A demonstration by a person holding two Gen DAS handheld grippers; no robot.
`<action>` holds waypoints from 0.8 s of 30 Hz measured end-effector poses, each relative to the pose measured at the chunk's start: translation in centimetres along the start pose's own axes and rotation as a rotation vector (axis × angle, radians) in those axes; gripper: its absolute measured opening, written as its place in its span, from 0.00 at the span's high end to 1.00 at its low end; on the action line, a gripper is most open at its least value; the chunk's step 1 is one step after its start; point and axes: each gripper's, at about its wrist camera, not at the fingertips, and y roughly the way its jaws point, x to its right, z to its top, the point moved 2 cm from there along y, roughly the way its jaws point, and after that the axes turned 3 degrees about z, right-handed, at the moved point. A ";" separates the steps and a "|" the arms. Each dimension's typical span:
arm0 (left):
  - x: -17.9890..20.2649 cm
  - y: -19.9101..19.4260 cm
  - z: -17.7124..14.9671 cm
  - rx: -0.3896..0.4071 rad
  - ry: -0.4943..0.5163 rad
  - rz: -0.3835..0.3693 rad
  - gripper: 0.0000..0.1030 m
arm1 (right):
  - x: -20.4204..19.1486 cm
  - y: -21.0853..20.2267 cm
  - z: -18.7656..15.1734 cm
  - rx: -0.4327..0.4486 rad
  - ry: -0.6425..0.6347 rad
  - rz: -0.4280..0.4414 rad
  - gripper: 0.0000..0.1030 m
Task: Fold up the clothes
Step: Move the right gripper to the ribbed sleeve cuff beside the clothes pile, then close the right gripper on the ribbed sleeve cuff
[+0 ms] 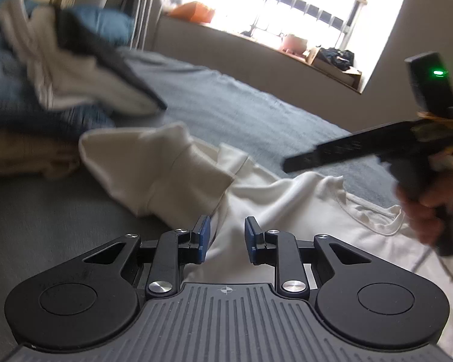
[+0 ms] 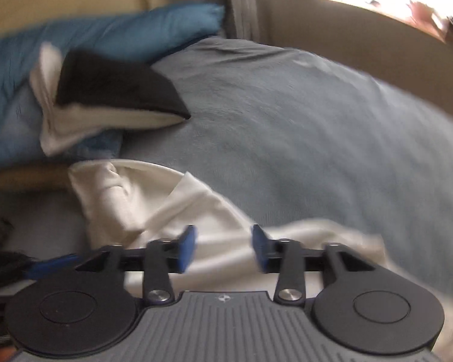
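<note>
1. While the white garment [image 1: 274, 199] lies crumpled on the bed [image 1: 226, 102], both claws hang just above it, probably to find edges to fold.
2. Left claw [image 1: 227, 236]: jaws apart, nothing between them, cloth beyond.
3. Right claw [image 2: 223, 249]: jaws apart and empty, aimed down at the garment.
4. Beyond the garment sits a pile [image 2: 105, 99] of dark and white cloth, likely set clear to leave folding room.

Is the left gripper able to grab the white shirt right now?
Probably yes. The left gripper hangs just over the white shirt with its jaws apart and nothing between them or in front. The right gripper is off to the side, not blocking.
</note>
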 end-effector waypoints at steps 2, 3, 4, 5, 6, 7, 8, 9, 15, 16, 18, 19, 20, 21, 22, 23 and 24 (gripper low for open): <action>-0.1 0.2 -0.4 -0.010 -0.001 -0.009 0.77 | 0.1 2.2 0.6 -0.058 -0.051 0.001 0.49; -0.1 0.4 -0.6 -0.016 0.000 -0.013 0.77 | 0.2 3.3 0.8 -0.091 -0.078 0.003 0.49; -0.1 0.5 -0.8 -0.021 0.002 -0.015 0.77 | 0.0 4.3 0.8 -0.117 -0.105 -0.002 0.49; -0.1 0.6 -1.1 -0.025 0.004 -0.017 0.77 | 0.0 5.1 0.9 -0.143 -0.133 -0.012 0.50; -0.2 0.7 -1.2 -0.028 0.003 -0.020 0.77 | 0.0 5.7 1.0 -0.161 -0.149 -0.023 0.50; -0.2 0.9 -1.2 -0.031 -0.001 -0.024 0.77 | 0.3 6.0 1.0 -0.168 -0.142 -0.018 0.50; -0.3 1.1 -1.3 -0.035 -0.007 -0.026 0.77 | 0.6 6.3 1.1 -0.173 -0.130 -0.007 0.50; -0.4 1.3 -1.3 -0.039 -0.013 -0.028 0.77 | 0.8 6.6 1.1 -0.178 -0.118 0.003 0.50; -0.5 1.7 -1.7 -0.038 -0.020 -0.020 0.77 | 0.5 7.2 1.4 -0.218 -0.128 0.059 0.88; -0.5 1.7 -1.8 -0.035 -0.012 -0.016 0.77 | 0.2 7.1 1.6 -0.218 -0.149 0.060 0.98; -0.4 1.7 -1.9 -0.032 -0.003 -0.008 0.77 | -0.5 6.6 2.1 -0.200 -0.194 0.049 0.98; -0.3 1.7 -1.9 -0.032 -0.002 -0.002 0.77 | -0.9 6.3 2.6 -0.167 -0.199 0.046 0.98; -0.2 1.7 -1.9 -0.034 -0.003 0.004 0.77 | -1.2 5.9 3.1 -0.131 -0.200 0.045 0.98; -0.2 1.7 -1.9 -0.036 -0.005 0.009 0.77 | -1.5 5.7 3.7 -0.097 -0.193 0.044 0.98; -0.1 1.7 -1.9 -0.038 -0.007 0.014 0.77 | -1.7 6.1 3.6 -0.089 -0.195 0.032 0.98; 0.0 1.7 -1.8 -0.041 -0.009 0.019 0.77 | -2.0 6.7 3.5 -0.087 -0.200 0.018 0.98; 0.0 1.6 -1.9 -0.041 -0.013 0.022 0.77 | -2.2 7.2 3.3 -0.085 -0.204 0.004 0.98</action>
